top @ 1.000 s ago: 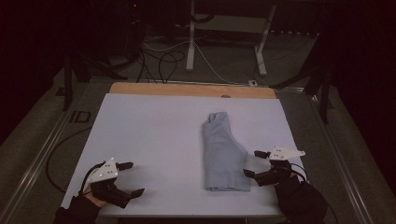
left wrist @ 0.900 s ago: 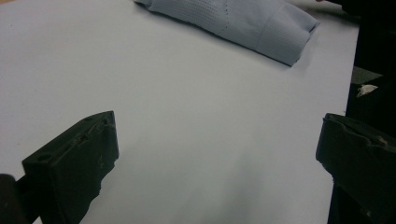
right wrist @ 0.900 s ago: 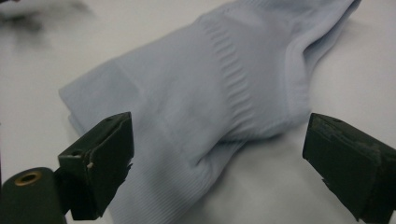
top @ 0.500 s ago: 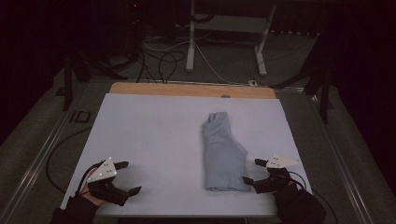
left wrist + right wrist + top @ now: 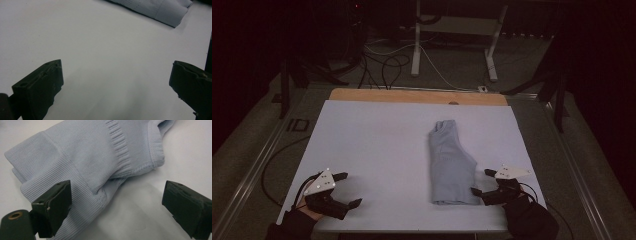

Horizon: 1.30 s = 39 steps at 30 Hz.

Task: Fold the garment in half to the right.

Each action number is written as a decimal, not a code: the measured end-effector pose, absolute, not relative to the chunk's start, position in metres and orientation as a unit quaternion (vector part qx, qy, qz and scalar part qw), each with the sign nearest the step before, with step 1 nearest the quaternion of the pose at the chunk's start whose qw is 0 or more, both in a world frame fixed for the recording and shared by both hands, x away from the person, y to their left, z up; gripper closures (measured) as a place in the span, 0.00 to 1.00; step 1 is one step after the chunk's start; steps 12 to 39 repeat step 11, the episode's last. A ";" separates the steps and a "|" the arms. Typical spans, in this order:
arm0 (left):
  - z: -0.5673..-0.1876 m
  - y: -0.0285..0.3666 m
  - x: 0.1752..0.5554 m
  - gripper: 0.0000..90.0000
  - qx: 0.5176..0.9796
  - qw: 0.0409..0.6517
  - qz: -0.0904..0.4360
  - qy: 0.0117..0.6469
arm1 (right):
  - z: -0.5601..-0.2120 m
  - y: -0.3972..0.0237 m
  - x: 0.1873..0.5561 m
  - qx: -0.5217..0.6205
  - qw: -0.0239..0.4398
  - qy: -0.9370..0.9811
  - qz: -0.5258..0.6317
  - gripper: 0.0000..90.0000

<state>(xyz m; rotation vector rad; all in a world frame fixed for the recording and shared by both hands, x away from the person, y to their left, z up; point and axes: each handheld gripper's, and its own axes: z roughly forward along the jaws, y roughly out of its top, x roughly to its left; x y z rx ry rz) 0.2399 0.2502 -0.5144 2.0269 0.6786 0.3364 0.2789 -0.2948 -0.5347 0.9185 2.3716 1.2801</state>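
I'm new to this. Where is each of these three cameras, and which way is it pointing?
High view: above the near edge, looking forward and down on the table; both hands, left gripper and right gripper show.
Left gripper view: rides the left gripper, looking along its open jaws at bare table, garment far off.
Right gripper view: rides the right gripper, open jaws at the garment's ribbed edge.
Shared: all three show the folded garment.

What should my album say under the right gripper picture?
Open black gripper beside a folded light-blue ribbed garment on a white table.
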 end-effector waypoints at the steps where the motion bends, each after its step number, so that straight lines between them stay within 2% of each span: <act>1: -0.514 0.250 0.240 0.01 0.827 0.471 0.136 0.276 | -0.535 -0.295 0.279 0.320 0.146 0.824 0.444 0.10; 39: -0.513 0.251 0.240 0.01 0.826 0.472 0.138 0.276 | -0.535 -0.295 0.278 0.321 0.142 0.823 0.447 0.10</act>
